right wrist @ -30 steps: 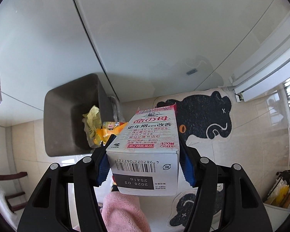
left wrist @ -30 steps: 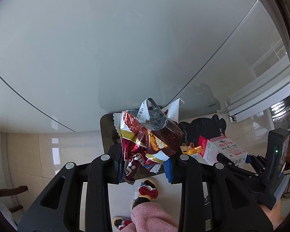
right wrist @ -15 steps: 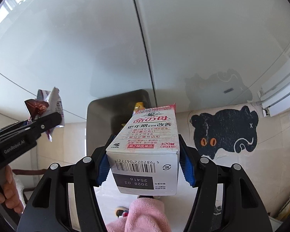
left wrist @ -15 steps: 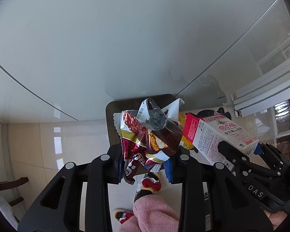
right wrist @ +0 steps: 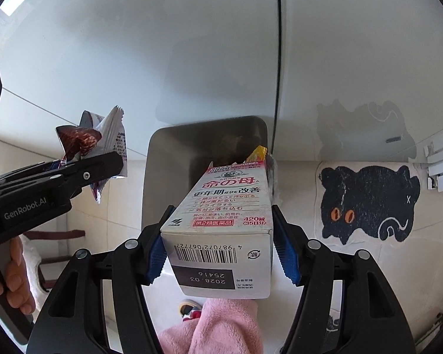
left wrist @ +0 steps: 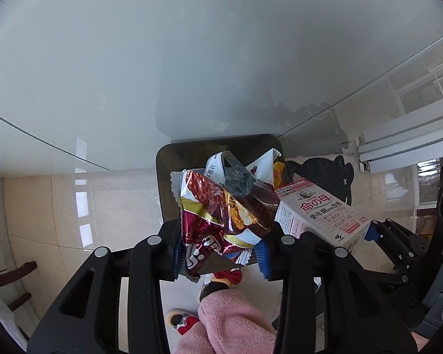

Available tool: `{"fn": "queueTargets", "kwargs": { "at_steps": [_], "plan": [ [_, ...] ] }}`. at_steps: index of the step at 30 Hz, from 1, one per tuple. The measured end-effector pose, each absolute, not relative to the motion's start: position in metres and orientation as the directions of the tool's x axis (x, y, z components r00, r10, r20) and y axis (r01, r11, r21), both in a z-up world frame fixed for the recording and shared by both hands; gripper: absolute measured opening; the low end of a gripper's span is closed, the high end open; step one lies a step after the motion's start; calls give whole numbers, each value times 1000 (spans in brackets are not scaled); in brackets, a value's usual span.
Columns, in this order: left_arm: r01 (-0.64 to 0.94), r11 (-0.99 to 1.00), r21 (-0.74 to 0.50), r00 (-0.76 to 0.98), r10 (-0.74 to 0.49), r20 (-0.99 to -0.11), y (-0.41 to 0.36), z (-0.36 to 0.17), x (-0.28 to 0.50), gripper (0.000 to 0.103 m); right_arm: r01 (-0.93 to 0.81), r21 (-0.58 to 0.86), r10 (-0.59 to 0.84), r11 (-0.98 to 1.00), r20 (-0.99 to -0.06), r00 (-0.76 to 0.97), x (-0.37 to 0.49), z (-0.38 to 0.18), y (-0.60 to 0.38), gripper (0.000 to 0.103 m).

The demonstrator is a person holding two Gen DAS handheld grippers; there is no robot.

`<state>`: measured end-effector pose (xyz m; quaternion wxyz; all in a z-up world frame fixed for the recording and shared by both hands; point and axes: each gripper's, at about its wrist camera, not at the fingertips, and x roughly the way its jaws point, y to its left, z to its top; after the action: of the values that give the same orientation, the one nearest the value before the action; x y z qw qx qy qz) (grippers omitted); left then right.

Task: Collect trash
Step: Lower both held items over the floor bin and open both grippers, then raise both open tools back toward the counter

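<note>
Crumpled red, brown and silver snack wrappers (left wrist: pixel 221 206) sit between the pads of my left gripper (left wrist: pixel 220 255), right above the dark bin (left wrist: pixel 168 194). Its jaws are opening, and the wrappers still stick up from its tip (right wrist: pixel 82 141). A white and pink carton box (right wrist: pixel 224 206) lies between the blue pads of my right gripper (right wrist: pixel 220 253), tipped nose-down toward the bin (right wrist: pixel 168 177). These jaws are opening too, with both pads still against the box sides. In the left wrist view the box (left wrist: pixel 319 209) almost touches the wrappers.
The bin stands on a pale tiled floor under the edge of a glass table top (left wrist: pixel 192 59), with a yellow wrapper (right wrist: pixel 258 153) inside. A black cat-shaped mat (right wrist: pixel 369 200) lies to the right. A pink sleeve (right wrist: pixel 215 324) and a person's hand (right wrist: pixel 11 280) show below.
Both grippers have come together over the bin, which now sits under them. The box has tipped forward and moved up beside the wrappers. The left jaws stand slightly wider.
</note>
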<state>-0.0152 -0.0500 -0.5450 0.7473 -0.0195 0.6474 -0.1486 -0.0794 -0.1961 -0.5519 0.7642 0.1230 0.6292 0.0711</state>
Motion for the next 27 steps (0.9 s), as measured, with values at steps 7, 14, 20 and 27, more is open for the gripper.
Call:
{"fn": "queueTargets", "kwargs": {
  "at_steps": [7,14,20,27],
  "plan": [
    [196,955,-222,105,-245,-964,-52,-552,-5,52,44,275,261,961,-944,201,-76,-550,-198,90],
    [221,948,-229,93,-254,-963,-54,-543,2,71,56,259,242,964,-948,208,-77,-535,-200,90],
    [226,947,-227,111,-256,-960,-49,-532,2,87,60,243,224,968,-949,220,-82,-525,-201,90],
    [221,949,-223,156,-260,-953,-37,-495,-7,95,78,224,197,972,-946,259,-94,-490,-206,98]
  ]
}}
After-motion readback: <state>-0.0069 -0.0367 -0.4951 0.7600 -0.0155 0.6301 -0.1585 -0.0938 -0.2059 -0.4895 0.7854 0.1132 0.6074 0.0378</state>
